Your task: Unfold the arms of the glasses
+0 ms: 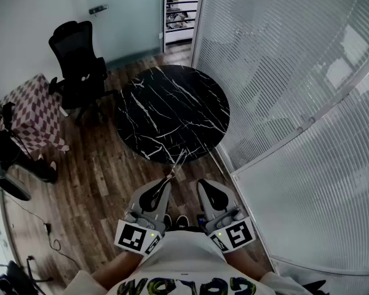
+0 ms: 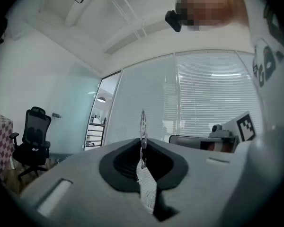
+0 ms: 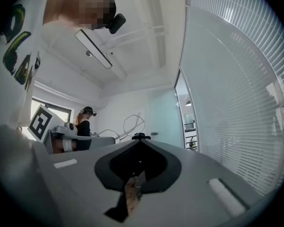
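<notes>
Left gripper (image 2: 142,148) is clamping shut on the glasses (image 2: 142,126). They are standing edge-on out of its tips, long axis running forward and up toward the near rim of the black marble tabletop (image 1: 172,112). Right gripper (image 3: 140,140) is hovering level just beside it, tips together with nothing between them. The glasses are lying to its left, so it is the free gripper for the arms.

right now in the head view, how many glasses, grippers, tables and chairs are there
thin wire-framed glasses: 1
grey two-jaw grippers: 2, left gripper shut on the glasses, right gripper shut with nothing in it
tables: 2, round black marble table and table with a red-and-white checked cloth
black office chair: 1
total: 6
</notes>
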The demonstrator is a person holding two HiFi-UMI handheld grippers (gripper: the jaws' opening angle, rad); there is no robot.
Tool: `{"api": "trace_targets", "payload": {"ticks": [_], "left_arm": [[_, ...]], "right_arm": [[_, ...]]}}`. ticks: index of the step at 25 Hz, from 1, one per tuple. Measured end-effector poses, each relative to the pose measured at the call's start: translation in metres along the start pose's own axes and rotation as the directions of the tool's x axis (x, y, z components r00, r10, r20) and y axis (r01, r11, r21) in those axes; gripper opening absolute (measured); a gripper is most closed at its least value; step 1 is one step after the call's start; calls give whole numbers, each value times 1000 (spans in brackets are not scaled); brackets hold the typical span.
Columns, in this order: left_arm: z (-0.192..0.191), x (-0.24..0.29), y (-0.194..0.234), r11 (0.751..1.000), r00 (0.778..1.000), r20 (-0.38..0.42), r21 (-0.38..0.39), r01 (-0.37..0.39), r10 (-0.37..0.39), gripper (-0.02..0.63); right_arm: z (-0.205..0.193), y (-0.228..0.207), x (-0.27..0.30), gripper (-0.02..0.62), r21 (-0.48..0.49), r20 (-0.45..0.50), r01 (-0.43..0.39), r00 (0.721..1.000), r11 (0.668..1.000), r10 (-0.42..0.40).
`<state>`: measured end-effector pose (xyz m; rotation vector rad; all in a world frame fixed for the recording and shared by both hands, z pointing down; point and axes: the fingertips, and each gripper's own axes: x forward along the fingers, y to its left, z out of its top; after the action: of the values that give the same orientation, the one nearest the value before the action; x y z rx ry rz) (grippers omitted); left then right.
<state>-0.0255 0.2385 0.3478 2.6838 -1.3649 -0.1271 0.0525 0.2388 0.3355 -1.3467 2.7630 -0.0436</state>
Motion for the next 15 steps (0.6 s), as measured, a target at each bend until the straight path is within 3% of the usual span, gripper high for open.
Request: {"api": "trace_targets", "payload": {"ticks": [15], "left_arm": [[-5, 18, -27, 1000, 1000, -13, -7, -8, 8, 11]], "right_arm": [[4, -24, -20, 2, 31, 6, -3, 1000, 1000, 3]]}}
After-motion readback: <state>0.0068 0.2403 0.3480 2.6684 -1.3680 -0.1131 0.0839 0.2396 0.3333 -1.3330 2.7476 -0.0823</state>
